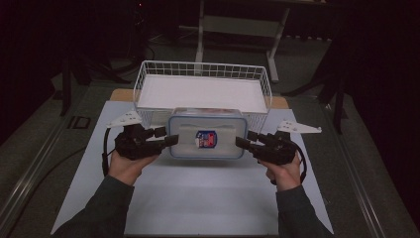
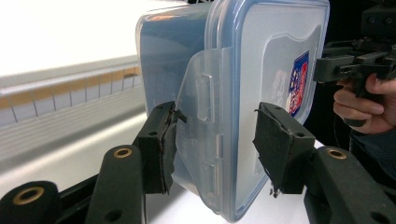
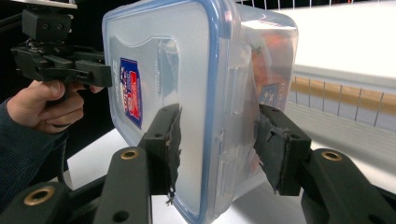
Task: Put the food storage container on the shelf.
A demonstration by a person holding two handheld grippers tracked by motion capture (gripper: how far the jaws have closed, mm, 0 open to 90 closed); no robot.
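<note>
A clear plastic food box (image 1: 206,139) with a blue-rimmed lid and a red and blue sticker hangs level between my two grippers, just in front of the wire basket. My left gripper (image 1: 167,136) grips its left end. In the left gripper view the jaws (image 2: 217,140) press on the side latch flap and the lid of the box (image 2: 261,56). My right gripper (image 1: 246,139) grips the right end. In the right gripper view the jaws (image 3: 217,144) clamp the lid and the base of the box (image 3: 163,46), and something orange shows inside.
A white wire basket (image 1: 203,69) with a white floor stands right behind the box. A white mat (image 1: 198,198) covers the table under and in front of my hands. Dark table edges and a desk frame (image 1: 237,25) lie beyond.
</note>
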